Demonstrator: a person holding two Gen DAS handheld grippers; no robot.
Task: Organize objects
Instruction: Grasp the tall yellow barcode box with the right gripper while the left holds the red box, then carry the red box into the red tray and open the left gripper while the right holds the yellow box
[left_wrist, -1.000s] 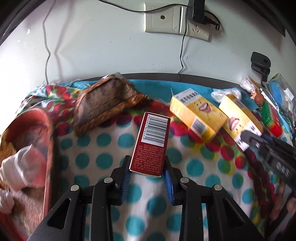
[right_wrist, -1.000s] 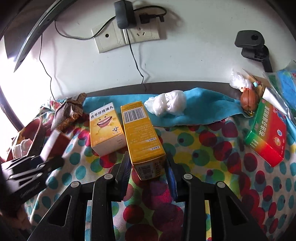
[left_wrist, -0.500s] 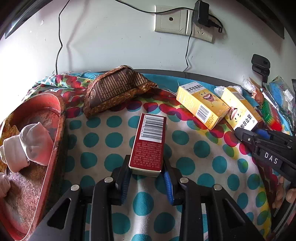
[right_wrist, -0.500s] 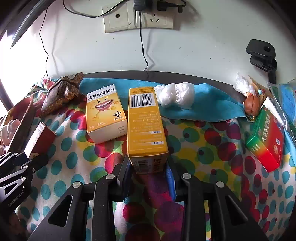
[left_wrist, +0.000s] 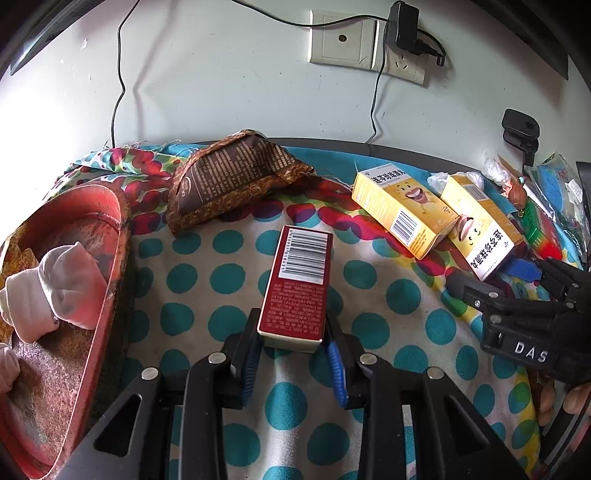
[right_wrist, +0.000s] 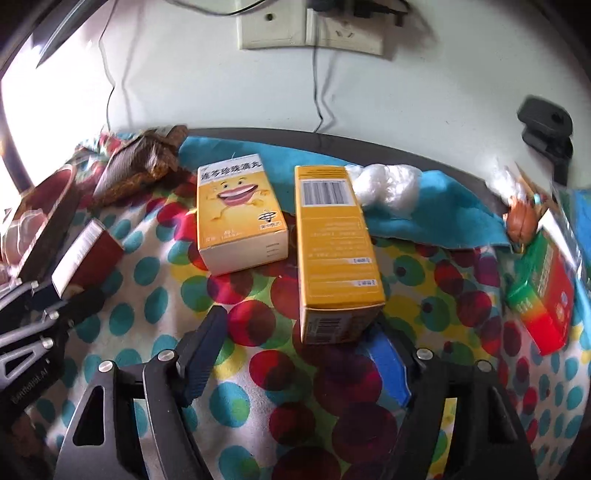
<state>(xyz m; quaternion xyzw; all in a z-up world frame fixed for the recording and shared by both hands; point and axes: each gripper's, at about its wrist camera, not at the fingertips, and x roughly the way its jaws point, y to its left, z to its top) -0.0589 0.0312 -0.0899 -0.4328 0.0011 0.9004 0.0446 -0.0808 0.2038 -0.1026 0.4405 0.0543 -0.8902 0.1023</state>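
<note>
Between the pads of the left gripper (left_wrist: 293, 360) sat the near end of a dark red rectangular carton with a white barcode panel (left_wrist: 299, 284); both pads pressed its sides, so the jaws were clamped on it. The carton lay lengthwise on the polka-dot cloth (left_wrist: 369, 288), barcode end pointing toward the wall.

Right gripper (right_wrist: 301, 363): jaws had just been opening and stood wide apart. A tall yellow carton with a barcode at its far end (right_wrist: 334, 251) lay on the cloth with its near end between the fingers, nearer the right one; the left finger (right_wrist: 203, 350) was clear of it. Contact on the right side could not be judged.

Just left of that carton, a gap apart, lay a second yellow carton printed with a laughing cartoon face (right_wrist: 240, 214). In the left wrist view the same pair lay side by side at the right, well apart from the red carton.

Behind the red carton lay a crumpled brown printed packet (left_wrist: 232, 181). A red oval tray (left_wrist: 110, 258) at the left edge held a bundle of pale rolled cloth (left_wrist: 59, 284).

Farther right in the right wrist view: a wad of clear white plastic (right_wrist: 388, 186) on a blue towel (right_wrist: 443, 218), and a green and red box (right_wrist: 543, 295). A white wall socket plate (left_wrist: 343, 44) carried a black plug-in adapter (left_wrist: 402, 26).
</note>
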